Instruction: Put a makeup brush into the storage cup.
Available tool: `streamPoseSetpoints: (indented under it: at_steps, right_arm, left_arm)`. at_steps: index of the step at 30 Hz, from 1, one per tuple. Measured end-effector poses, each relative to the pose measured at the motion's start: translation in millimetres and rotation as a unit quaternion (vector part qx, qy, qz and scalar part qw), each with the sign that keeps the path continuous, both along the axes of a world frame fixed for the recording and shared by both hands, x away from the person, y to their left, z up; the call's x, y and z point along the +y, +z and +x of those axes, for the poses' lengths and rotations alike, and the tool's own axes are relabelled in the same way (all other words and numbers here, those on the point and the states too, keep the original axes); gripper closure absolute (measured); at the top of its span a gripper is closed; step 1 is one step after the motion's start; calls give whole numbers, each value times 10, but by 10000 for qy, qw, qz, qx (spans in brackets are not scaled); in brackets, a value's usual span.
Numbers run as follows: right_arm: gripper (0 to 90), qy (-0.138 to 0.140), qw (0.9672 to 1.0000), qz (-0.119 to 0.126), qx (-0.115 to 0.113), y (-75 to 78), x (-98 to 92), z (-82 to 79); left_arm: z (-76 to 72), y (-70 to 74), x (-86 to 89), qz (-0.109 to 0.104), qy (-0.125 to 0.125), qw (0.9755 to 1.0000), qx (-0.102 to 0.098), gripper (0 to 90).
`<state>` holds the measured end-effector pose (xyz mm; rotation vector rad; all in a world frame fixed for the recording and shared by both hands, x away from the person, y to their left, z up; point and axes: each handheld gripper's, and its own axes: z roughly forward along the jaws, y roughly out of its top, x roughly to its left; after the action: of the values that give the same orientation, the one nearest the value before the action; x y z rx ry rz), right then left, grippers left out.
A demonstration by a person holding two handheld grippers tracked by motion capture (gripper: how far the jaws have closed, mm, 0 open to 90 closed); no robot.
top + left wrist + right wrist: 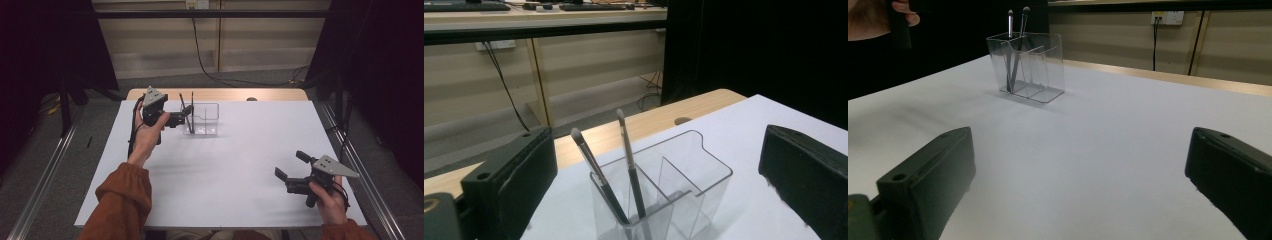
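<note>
A clear plastic organizer (206,120) with compartments stands on the white table (240,165) near its far edge. Two slim brushes (186,113) lean in its left compartment, bristles up. My left gripper (186,114) hovers just left of the organizer, level with the brush tops. In the left gripper view the organizer (696,172) and the brushes (630,165) sit just ahead between the wide-apart jaws, and the left gripper (661,150) is open with nothing held. My right gripper (291,165) is open over the table's near right, also empty. From the right gripper (1078,165) the organizer (1040,67) stands far ahead.
A bare wooden strip (220,94) runs along the table's far edge. A black cable (200,55) hangs down the wall behind it. Black curtains (45,45) stand at both sides, and metal rails (45,175) run along the floor beside the table.
</note>
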<state>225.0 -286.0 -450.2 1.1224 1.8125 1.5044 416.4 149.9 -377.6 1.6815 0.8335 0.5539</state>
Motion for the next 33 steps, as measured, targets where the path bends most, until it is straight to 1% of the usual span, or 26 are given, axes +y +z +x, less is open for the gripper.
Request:
streamPoseSetpoints:
  at_steps: [1, 2, 4, 6, 7, 9, 10, 12, 14, 17, 19, 21, 23, 24, 25, 26, 28, 31, 32, 33]
  right_arm:
    - [0, -1, 10000, -7, -1, 1, 2, -1]
    - [0, -1, 10000, -8, 0, 1, 3, -1]
    - [0, -3, 10000, -6, 0, 2, 1, -1]
    - [0, -10, 10000, -1, 2, 2, -1, -4]
    - [0, -7, 10000, 1, -1, 4, -3, -5]
    - [0, -8, 10000, 12, -1, 5, -3, -9]
    - [0, -4, 10000, 10, -1, 5, -3, -10]
    - [0, 7, 10000, 6, -11, 6, -2, -8]
    - [0, 5, 10000, -5, -4, 3, -3, -8]
    - [0, 5, 10000, 1, -2, 6, -4, -12]
    - [0, 5, 10000, 10, -6, 7, -5, -14]
    - [0, 7, 10000, 19, -4, 9, -5, -12]
    - [0, 14, 10000, 17, -9, 9, -3, -11]
    - [0, 17, 10000, 17, -6, 9, -3, -12]
    - [0, 17, 10000, 15, -13, 10, -5, -13]
    - [0, 18, 10000, 15, -15, 10, -6, -14]
    - [0, 11, 10000, 15, -16, 11, -8, -20]
    - [0, 1, 10000, 8, -6, 10, -9, -20]
    - [0, 6, 10000, 12, -10, 11, -7, -20]
    - [0, -3, 10000, 13, -4, 12, -4, -23]
  left_arm:
    - [-22, 5, 12, -27, -5, 10000, 20, 22]
    - [-44, 9, 24, -24, -22, 10000, -12, 22]
    - [-90, 9, 38, 12, 26, 10000, -29, 23]
    - [-128, 3, 59, -6, -5, 10000, -5, 23]
    - [-155, 1, 66, -21, 40, 10000, -5, 22]
    - [-191, 1, 97, -88, -40, 10000, -15, 21]
    - [-208, 4, 112, -67, -51, 10000, -6, 19]
    - [-245, 9, 140, -56, -12, 10000, -54, 19]
    - [-274, 11, 166, -146, 5, 9999, -25, 19]
    - [-315, -1, 197, -198, -37, 9998, -35, 21]
    - [-345, -25, 220, -159, -14, 9998, -79, 20]
    - [-375, -53, 239, -187, -18, 9998, -39, 21]
    - [-413, -72, 263, -109, -9, 9999, -45, 20]
    - [-433, -78, 276, -114, 0, 9999, -50, 20]
    - [-455, -74, 298, -69, 4, 10000, -44, 21]
    - [-482, -68, 318, -81, 17, 9999, -58, 20]
    - [-531, -45, 377, -23, 8, 9999, -121, 20]
    - [-608, -25, 457, -57, 105, 9998, -171, 20]
    - [-632, -26, 486, -7, 134, 9997, -193, 20]
    - [-656, -38, 511, -54, 148, 9997, -166, 20]
